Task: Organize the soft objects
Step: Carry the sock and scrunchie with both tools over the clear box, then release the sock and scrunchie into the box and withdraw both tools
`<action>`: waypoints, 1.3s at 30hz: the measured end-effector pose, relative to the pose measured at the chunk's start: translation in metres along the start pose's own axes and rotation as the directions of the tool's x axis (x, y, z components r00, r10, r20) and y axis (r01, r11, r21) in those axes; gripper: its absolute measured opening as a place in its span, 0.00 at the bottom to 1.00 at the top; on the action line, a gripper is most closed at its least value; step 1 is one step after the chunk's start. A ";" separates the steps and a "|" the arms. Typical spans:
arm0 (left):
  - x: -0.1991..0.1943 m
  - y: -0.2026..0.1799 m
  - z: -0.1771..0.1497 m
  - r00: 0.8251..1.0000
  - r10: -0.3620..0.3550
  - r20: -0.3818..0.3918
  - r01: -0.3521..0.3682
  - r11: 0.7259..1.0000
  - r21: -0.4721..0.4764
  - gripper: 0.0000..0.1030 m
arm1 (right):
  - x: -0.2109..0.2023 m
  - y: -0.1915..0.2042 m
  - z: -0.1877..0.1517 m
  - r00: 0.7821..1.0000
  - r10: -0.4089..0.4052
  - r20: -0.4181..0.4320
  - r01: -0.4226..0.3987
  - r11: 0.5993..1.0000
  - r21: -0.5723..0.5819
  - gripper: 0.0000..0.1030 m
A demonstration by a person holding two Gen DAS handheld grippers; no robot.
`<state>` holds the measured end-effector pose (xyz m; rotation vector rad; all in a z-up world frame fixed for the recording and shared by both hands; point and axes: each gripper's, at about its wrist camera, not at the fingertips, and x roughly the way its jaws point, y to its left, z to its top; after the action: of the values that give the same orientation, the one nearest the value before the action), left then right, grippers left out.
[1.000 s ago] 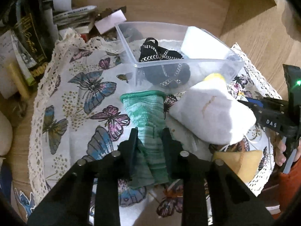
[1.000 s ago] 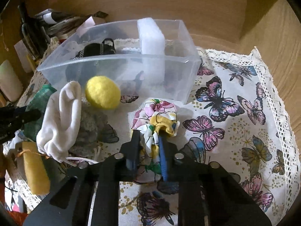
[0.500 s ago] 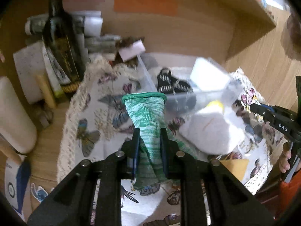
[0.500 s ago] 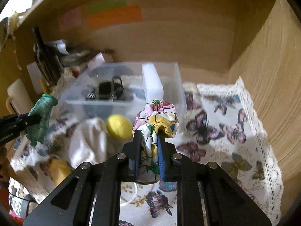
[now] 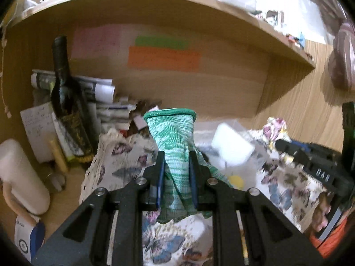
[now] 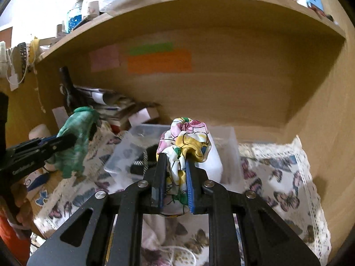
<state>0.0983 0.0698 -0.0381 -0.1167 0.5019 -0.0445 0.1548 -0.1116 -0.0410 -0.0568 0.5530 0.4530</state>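
Observation:
My left gripper (image 5: 176,155) is shut on a green knit glove (image 5: 173,130) and holds it up in the air above the butterfly cloth (image 5: 124,157). The glove also shows in the right wrist view (image 6: 75,137). My right gripper (image 6: 175,157) is shut on a floral fabric scrunchie (image 6: 186,139), lifted in front of the clear plastic box (image 6: 124,153). The box holds a white foam block (image 5: 231,144) and a black item with a chain (image 6: 142,161). A yellow ball (image 5: 236,180) lies on the cloth below.
A dark wine bottle (image 5: 66,102), stacked papers (image 5: 104,102) and a white jug (image 5: 20,175) stand at the left under the wooden shelf (image 5: 177,6). A white cloth (image 6: 153,230) lies on the butterfly cloth near my right gripper. Wooden walls close the back and right.
Both grippers have risen from the cloth with their items held. The views now tilt up to the shelf and back wall.

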 end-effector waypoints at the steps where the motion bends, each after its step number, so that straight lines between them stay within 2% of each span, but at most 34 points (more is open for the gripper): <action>1: 0.000 -0.001 0.004 1.000 -0.006 0.006 0.006 1.000 -0.003 0.19 | 0.002 0.002 0.003 1.000 0.002 0.003 -0.002 1.000 -0.005 0.14; 9: 0.017 0.001 0.042 0.999 -0.017 0.038 0.018 0.999 -0.033 0.19 | 0.023 0.012 0.026 1.000 0.016 0.006 -0.016 0.999 -0.045 0.14; 15: 0.041 -0.003 0.053 1.000 0.008 0.020 -0.006 0.998 -0.058 0.19 | 0.052 0.014 0.031 0.999 0.012 -0.042 -0.015 0.998 -0.058 0.14; 21: 0.086 -0.007 0.044 0.998 0.013 -0.065 -0.016 0.999 -0.043 0.19 | 0.089 0.011 0.019 0.991 -0.003 -0.133 -0.007 0.997 -0.071 0.14; 26: 0.130 -0.005 0.025 0.981 -0.013 -0.193 0.003 0.999 -0.051 0.19 | 0.115 0.008 0.006 0.979 -0.007 -0.202 -0.007 0.998 -0.068 0.14; 30: 0.148 -0.004 0.015 0.969 -0.016 -0.246 0.003 0.999 -0.051 0.19 | 0.130 0.008 -0.002 0.969 -0.020 -0.246 0.000 0.997 -0.082 0.15; 32: 0.155 -0.005 0.011 0.966 -0.020 -0.258 0.010 0.999 -0.042 0.19 | 0.133 0.009 -0.003 0.966 -0.026 -0.257 0.001 0.996 -0.095 0.19; 35: 0.161 -0.007 0.006 0.958 -0.030 -0.285 0.021 0.999 -0.034 0.24 | 0.132 0.012 -0.003 0.965 -0.030 -0.260 0.001 0.994 -0.109 0.23; 39: 0.160 -0.007 0.005 0.956 -0.030 -0.290 0.020 0.999 -0.037 0.39 | 0.120 0.012 0.001 0.969 -0.034 -0.244 0.007 0.994 -0.112 0.29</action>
<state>0.2411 0.0518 -0.1091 -0.1504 0.7962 -0.0790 0.2411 -0.0529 -0.1021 -0.2272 0.7699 0.4593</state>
